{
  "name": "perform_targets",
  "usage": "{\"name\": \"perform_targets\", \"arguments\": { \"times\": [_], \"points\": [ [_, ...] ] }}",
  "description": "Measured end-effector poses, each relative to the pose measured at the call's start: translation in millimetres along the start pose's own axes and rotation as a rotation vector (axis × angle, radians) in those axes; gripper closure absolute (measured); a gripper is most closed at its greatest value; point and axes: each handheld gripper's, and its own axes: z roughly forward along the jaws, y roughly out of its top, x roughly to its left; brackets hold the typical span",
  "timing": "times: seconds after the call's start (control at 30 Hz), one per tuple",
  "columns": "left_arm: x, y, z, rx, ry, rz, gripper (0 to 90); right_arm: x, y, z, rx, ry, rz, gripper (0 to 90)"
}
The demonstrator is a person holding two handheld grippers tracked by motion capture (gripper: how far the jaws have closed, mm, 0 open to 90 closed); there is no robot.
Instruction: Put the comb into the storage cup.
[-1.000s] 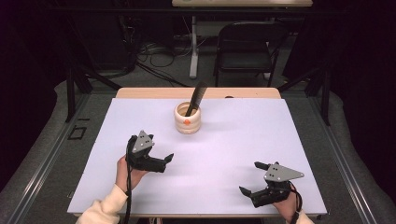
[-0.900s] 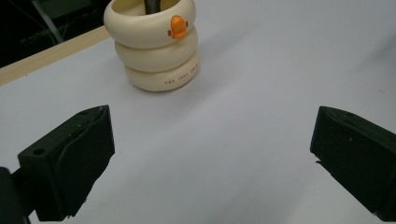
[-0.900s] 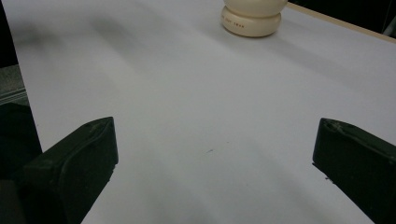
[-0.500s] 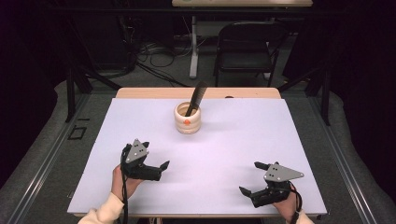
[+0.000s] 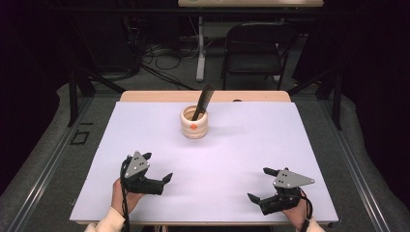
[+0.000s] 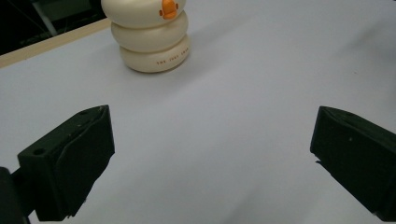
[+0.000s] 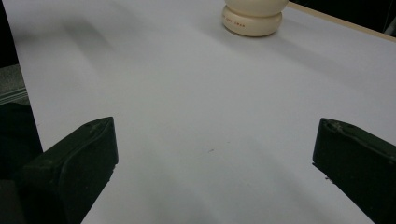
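A cream ribbed holder (image 5: 194,123) with an orange spot stands at the far middle of the white table (image 5: 241,145), and a black comb (image 5: 204,100) leans out of it. The holder also appears in the left gripper view (image 6: 149,35) and the right gripper view (image 7: 254,16). My left gripper (image 5: 157,167) rests at the near left, open, with nothing between its jaws. At the near right, my right gripper (image 5: 260,184) is open and empty too. In both gripper views the jaws stand wide apart over bare table.
A wooden strip (image 5: 159,96) runs along the table's far edge. Beyond it are a black chair (image 5: 256,46), cables on the floor (image 5: 159,58) and a desk leg (image 5: 200,48). Dark frame bars (image 5: 72,92) stand to the left.
My left gripper has drawn back toward the near edge of the table and stays open. The right gripper has not moved.
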Motion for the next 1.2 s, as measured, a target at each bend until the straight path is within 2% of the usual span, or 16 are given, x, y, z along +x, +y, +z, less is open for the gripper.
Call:
{"name": "perform_targets", "arguments": {
  "times": [0.4, 0.6, 1.2],
  "points": [
    [-6.6, -7.8, -7.9, -0.011, -0.009, 0.011, 0.0, -0.2, -0.1, 0.3, 0.002, 0.001, 0.0, 0.0],
    [-8.9, -12.3, -12.8, -0.023, -0.007, 0.035, 0.0, -0.1, -0.2, 0.5, -0.001, 0.003, 0.002, 0.0],
    [-12.4, -25.1, -26.7, -0.043, 0.005, 0.039, 0.0, -0.2, -0.3, 0.8, 0.0, 0.004, 0.006, 0.0]
  ]
}}
